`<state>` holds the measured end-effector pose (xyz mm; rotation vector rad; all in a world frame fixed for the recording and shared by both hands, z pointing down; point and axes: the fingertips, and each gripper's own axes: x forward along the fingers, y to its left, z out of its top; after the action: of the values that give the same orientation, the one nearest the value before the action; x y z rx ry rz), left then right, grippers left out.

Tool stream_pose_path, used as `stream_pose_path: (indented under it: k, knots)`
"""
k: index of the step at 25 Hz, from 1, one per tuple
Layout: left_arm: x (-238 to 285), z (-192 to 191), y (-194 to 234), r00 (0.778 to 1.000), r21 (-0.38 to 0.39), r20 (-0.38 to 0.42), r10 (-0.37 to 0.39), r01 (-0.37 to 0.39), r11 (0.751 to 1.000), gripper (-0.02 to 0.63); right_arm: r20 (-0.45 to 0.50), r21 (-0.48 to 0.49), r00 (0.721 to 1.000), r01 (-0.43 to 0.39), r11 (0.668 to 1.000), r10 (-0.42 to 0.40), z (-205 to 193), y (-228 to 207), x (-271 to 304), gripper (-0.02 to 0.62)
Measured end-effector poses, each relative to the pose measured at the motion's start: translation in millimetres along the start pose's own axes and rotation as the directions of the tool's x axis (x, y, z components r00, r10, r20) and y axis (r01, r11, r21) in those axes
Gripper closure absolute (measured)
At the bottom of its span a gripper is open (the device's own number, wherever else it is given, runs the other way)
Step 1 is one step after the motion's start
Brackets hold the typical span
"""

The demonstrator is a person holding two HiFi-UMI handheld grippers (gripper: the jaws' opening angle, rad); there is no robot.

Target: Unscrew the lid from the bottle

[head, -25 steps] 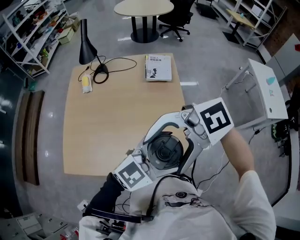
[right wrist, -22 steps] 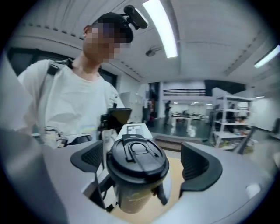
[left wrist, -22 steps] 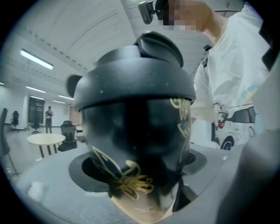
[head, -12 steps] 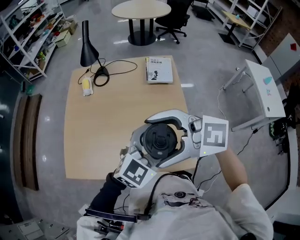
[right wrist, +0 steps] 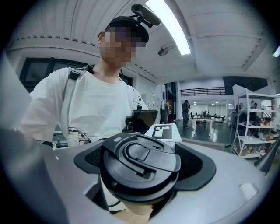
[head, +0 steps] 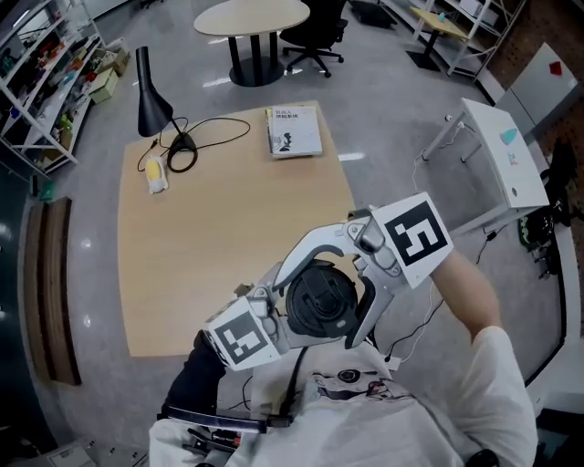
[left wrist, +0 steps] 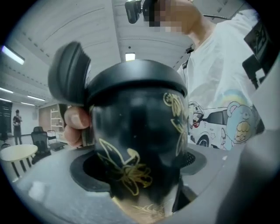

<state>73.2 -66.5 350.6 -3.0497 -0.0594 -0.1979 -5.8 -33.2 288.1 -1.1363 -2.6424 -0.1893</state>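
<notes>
A black bottle (left wrist: pixel 140 131) with gold flower drawings is held up in front of the person's chest, and my left gripper (left wrist: pixel 138 175) is shut on its body. On the bottle sits its black lid (head: pixel 319 306) with a fold-down handle, also seen from above as the lid (right wrist: pixel 140 164) in the right gripper view. My right gripper (head: pixel 321 294) reaches over from the right and its two curved jaws close round the lid's rim. One right jaw shows as a dark pad beside the lid in the left gripper view. The bottle's base is hidden.
Below and ahead lies a wooden table (head: pixel 219 228) with a black desk lamp (head: pixel 151 91), its cable, a small yellow object (head: pixel 156 171) and a book (head: pixel 294 130). A round table (head: pixel 251 18), an office chair, shelving at left and a white table (head: pixel 506 155) at right surround it.
My right gripper swung clockwise around the lid half a second ago and has swung back to its earlier angle. The left gripper has kept hold of the bottle.
</notes>
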Motion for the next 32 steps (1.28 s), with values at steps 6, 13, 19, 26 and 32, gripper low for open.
stream_pose_path:
  k: [6, 13, 19, 26, 32]
  knots:
    - [11, 8, -28, 0.986, -0.023, 0.069, -0.152, 0.154, 0.988, 0.169, -0.065, 0.001, 0.989, -0.131, 0.991, 0.131, 2, 21, 7, 0.110]
    - [-16, -20, 47, 0.951, -0.156, -0.030, 0.307, -0.308, 0.939, 0.169, -0.057, 0.298, 0.854, 0.508, 0.808, -0.516, -23, -38, -43, 0.026]
    - [-30, -46, 84, 0.813, -0.030, -0.162, 0.559, -0.570, 0.821, 0.169, -0.124, 0.291, 0.692, 0.710, 0.641, -0.711, -39, -82, -37, 0.118]
    - [-15, -36, 28, 0.967, -0.101, -0.066, 0.246, -0.252, 0.962, 0.169, 0.048, 0.209, 0.873, 0.467, 0.859, -0.486, 0, -58, -23, 0.120]
    - [-111, -62, 75, 0.731, -0.279, -0.081, 0.677, -0.669, 0.689, 0.169, 0.118, 0.280, 0.443, 0.844, 0.457, -0.889, -8, -99, -94, 0.118]
